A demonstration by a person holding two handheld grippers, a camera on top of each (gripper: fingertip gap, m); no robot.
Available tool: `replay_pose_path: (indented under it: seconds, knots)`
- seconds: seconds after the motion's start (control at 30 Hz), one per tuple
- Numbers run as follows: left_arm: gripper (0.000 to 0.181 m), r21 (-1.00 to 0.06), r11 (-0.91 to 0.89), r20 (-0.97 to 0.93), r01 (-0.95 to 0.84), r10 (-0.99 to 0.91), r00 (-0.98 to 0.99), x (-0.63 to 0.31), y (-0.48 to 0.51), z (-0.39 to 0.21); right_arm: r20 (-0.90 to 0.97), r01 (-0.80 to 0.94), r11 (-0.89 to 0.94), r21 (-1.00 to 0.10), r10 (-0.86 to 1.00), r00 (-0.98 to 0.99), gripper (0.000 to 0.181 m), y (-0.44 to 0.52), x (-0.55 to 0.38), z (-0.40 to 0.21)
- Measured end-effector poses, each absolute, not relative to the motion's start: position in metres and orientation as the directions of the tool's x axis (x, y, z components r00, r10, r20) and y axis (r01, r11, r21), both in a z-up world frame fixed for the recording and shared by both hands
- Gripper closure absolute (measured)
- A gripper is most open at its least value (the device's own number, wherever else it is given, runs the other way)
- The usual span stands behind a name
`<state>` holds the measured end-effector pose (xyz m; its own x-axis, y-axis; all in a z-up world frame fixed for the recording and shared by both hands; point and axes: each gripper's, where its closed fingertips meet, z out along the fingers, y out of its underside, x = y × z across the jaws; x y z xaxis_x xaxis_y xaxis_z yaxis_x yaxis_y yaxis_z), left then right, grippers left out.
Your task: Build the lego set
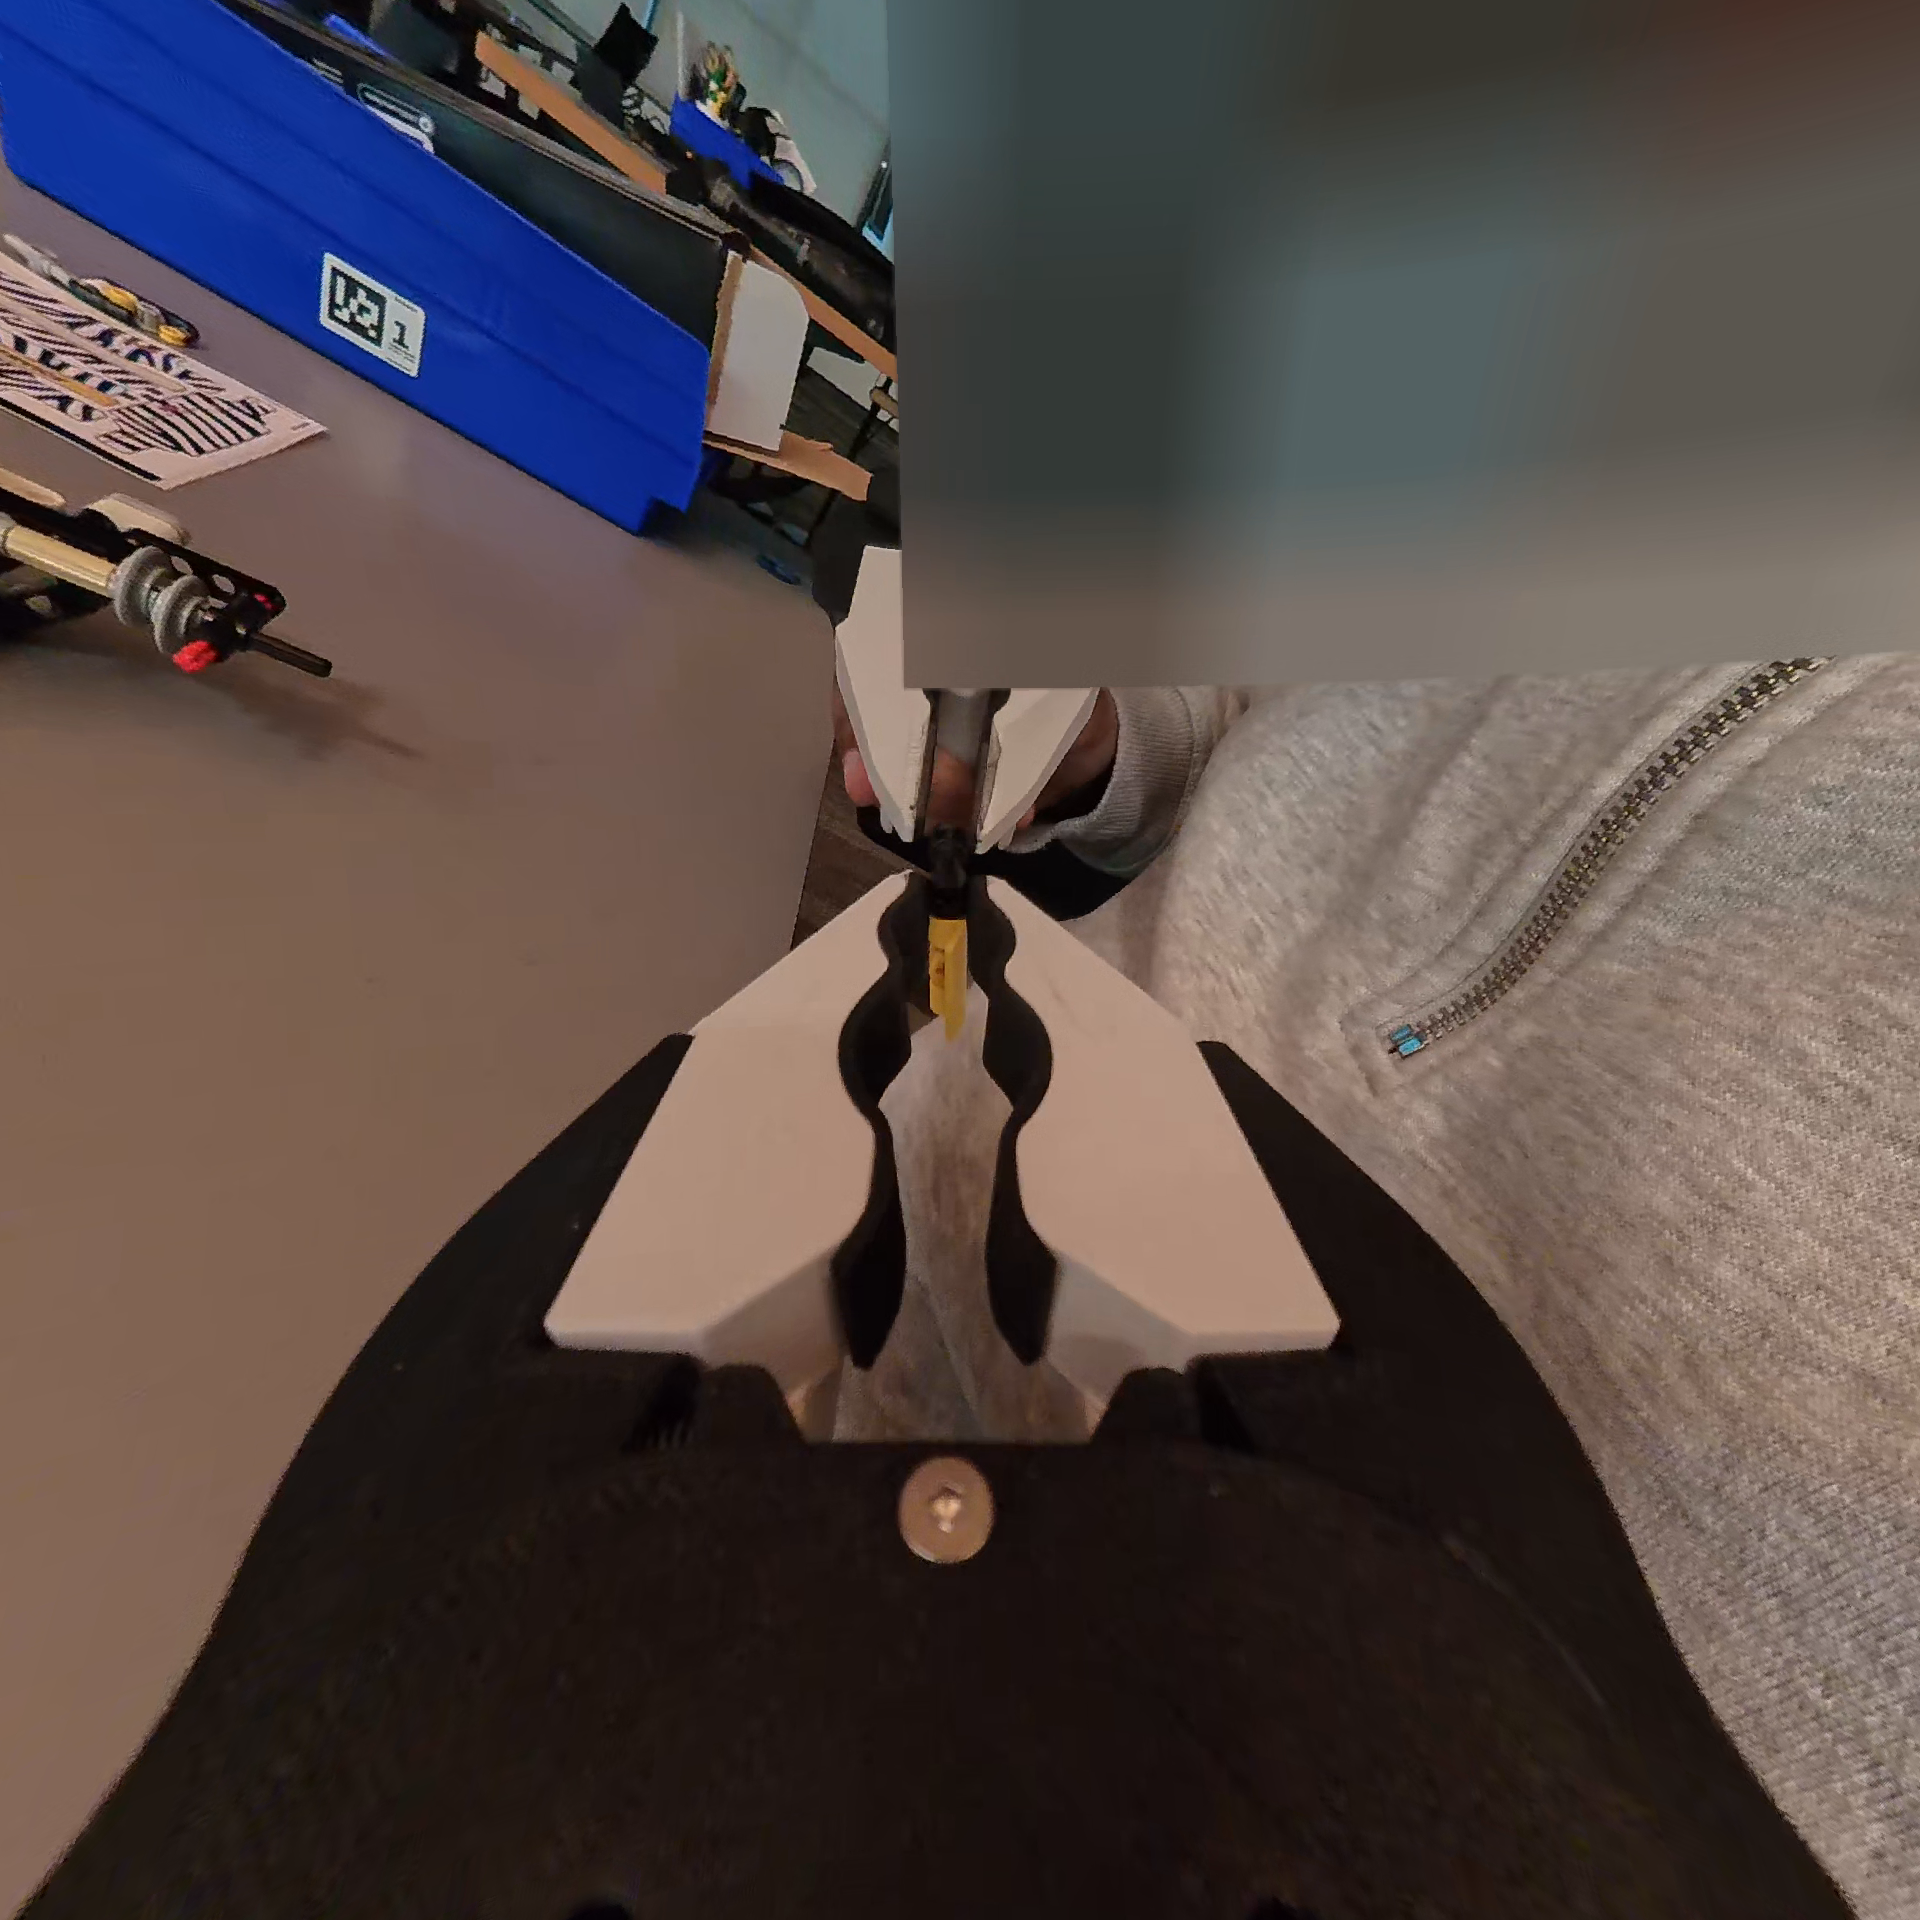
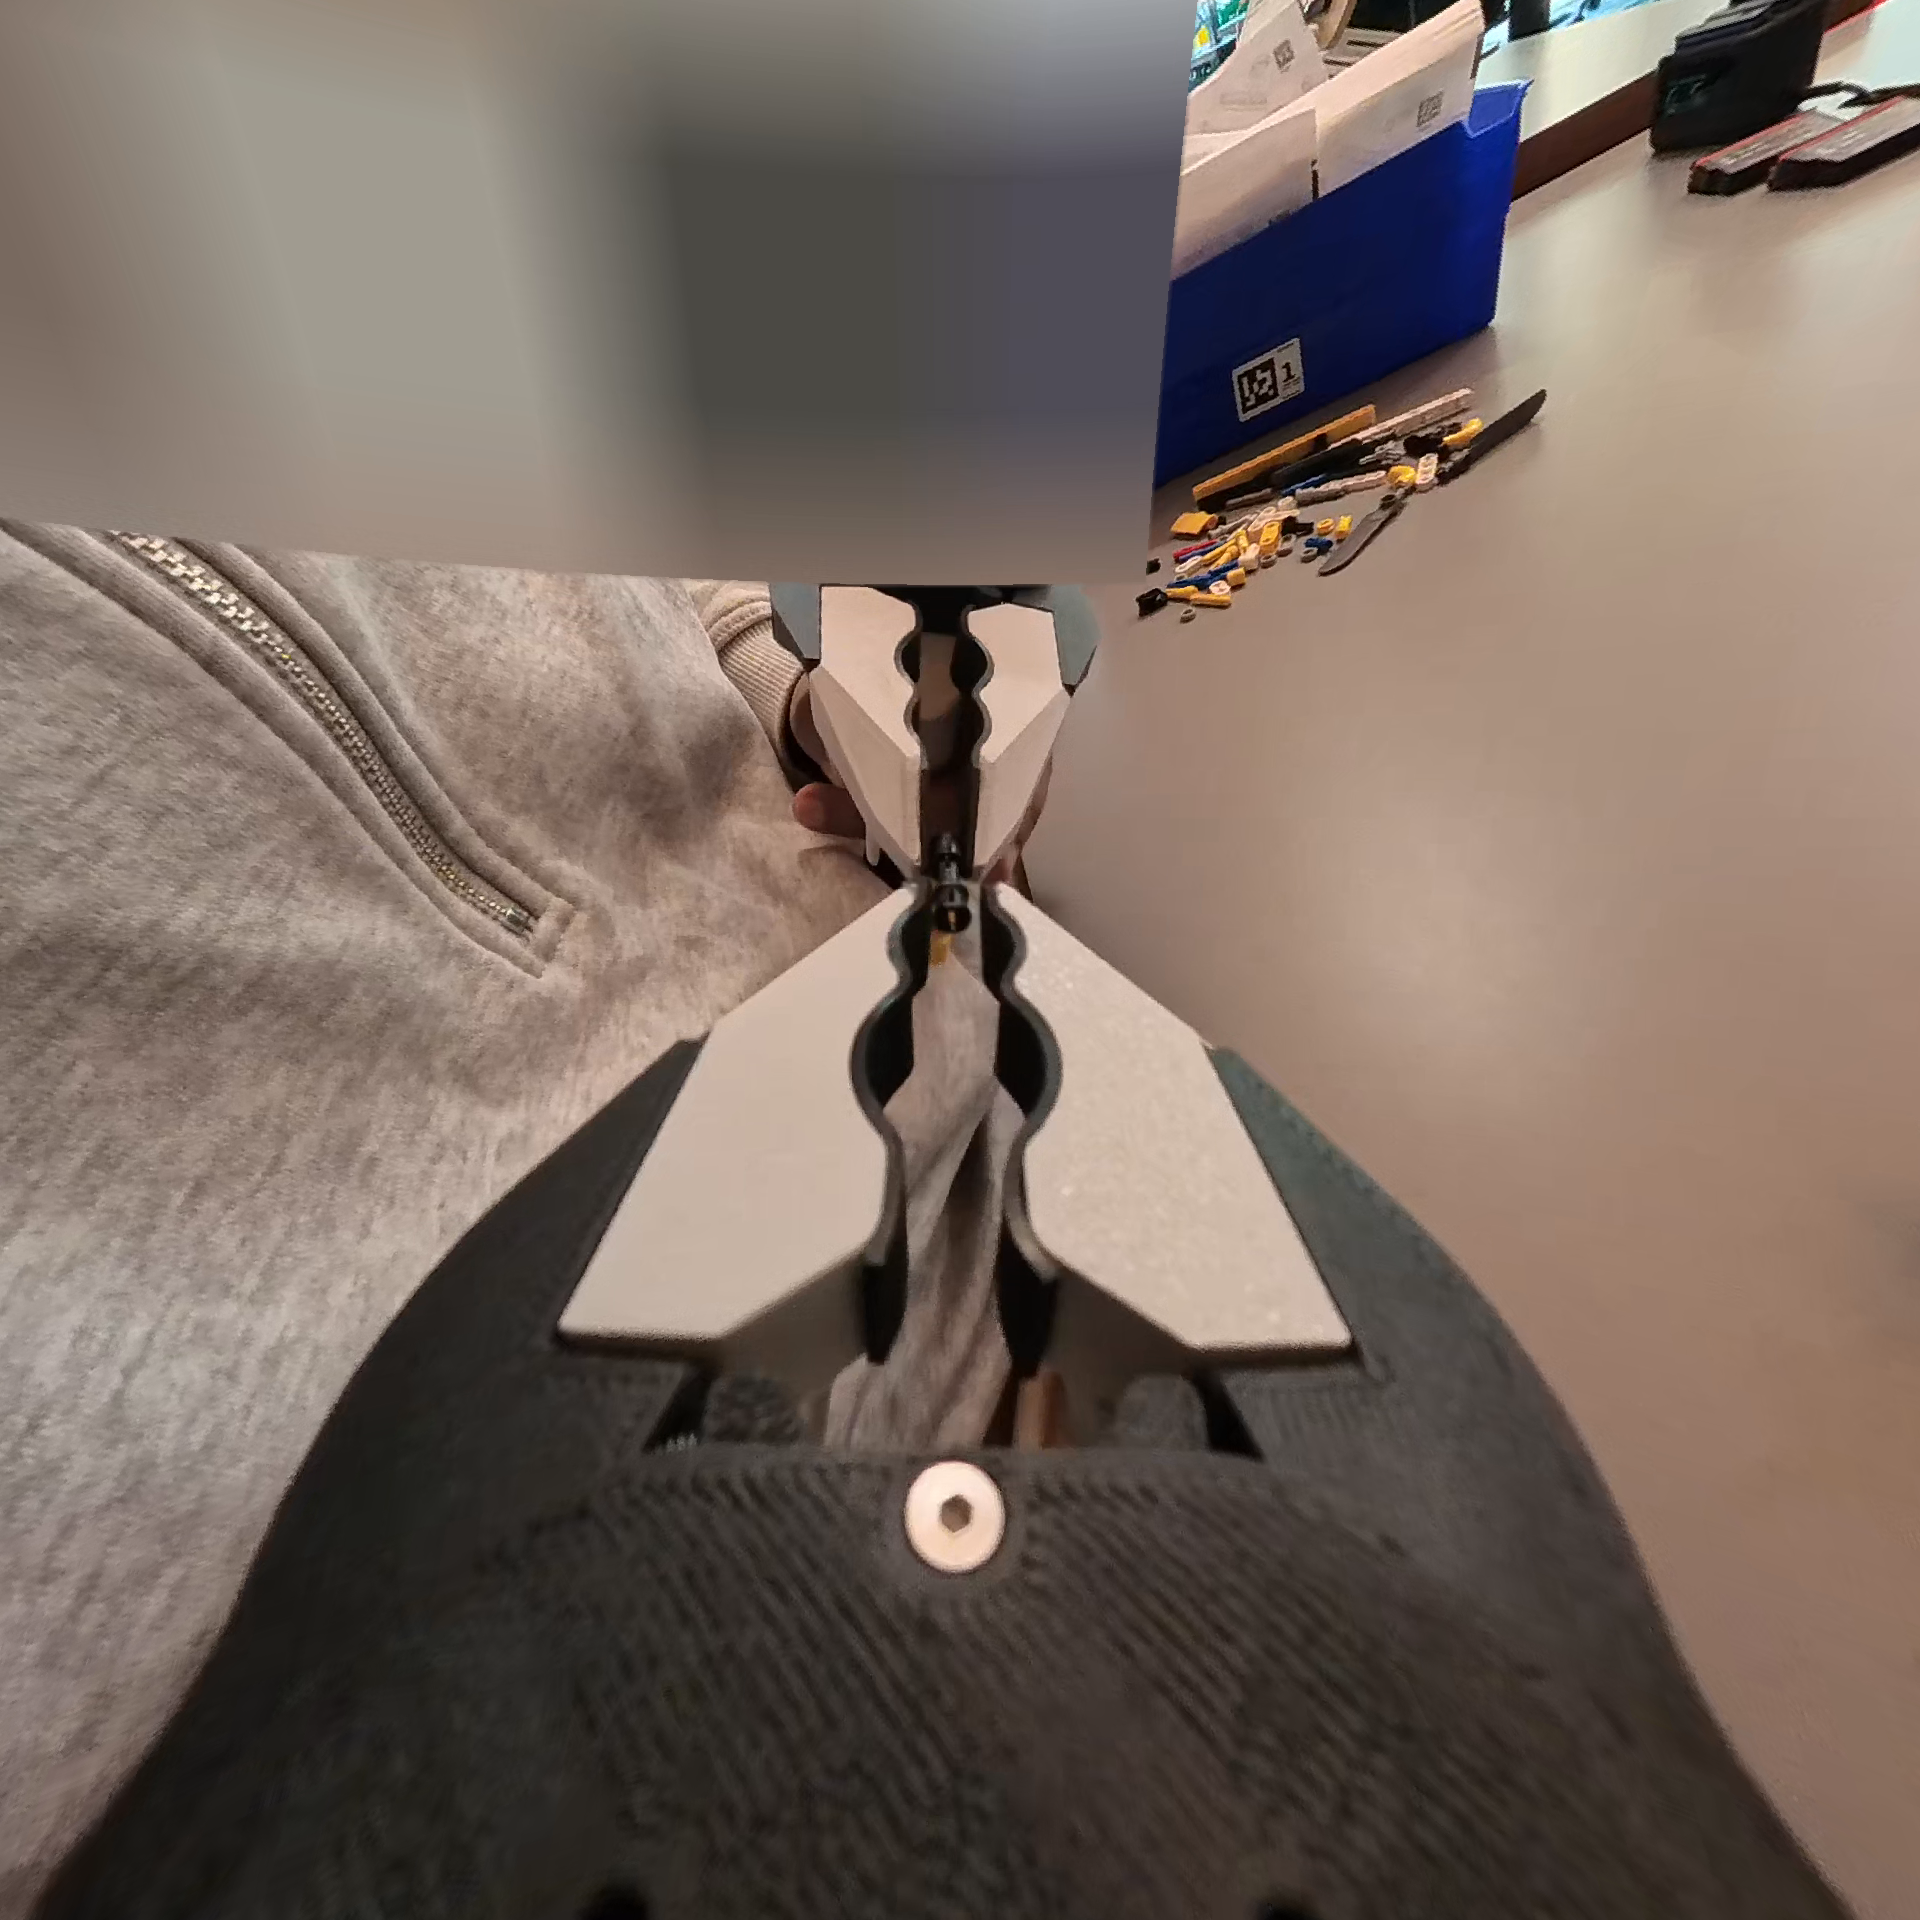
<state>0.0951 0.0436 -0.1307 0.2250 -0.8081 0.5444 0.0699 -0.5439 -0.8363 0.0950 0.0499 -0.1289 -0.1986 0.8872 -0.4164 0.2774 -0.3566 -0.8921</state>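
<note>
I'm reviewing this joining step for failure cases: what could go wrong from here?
The left gripper pinches the yellow piece only at its tips, so pushing may twist it loose. The black pin in the right gripper looks tiny and may slip. Both meet off the table, so a dropped part could fall into the lap.

Both views are evenly lit by soft, diffuse indoor light from above, moderately bright, with no hard glare. On the grey table [image 1: 364,987] the partly built lego assembly [image 1: 156,592] casts a soft, blurred shadow to its right. The wide-angle lenses bend straight lines near the edges, so the blue bin [image 1: 364,260] looks stretched and slanted. The scattered lego pieces [image 2: 1309,509] stay reasonably sharp, while the frame corners smear. Large blurred patches cover the upper part of each view.
</note>
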Motion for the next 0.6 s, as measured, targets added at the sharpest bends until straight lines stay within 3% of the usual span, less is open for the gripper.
replay_pose_path:
  seconds: [0.6]
  knots:
    - [0.177,-0.825,-0.561,0.562,0.07,-0.798,0.219,0.0979,0.0438,-0.1325,-0.462,0.296,-0.398,-0.869,0.866,-0.193,0.177,0.0485,0.0977,-0.1323]
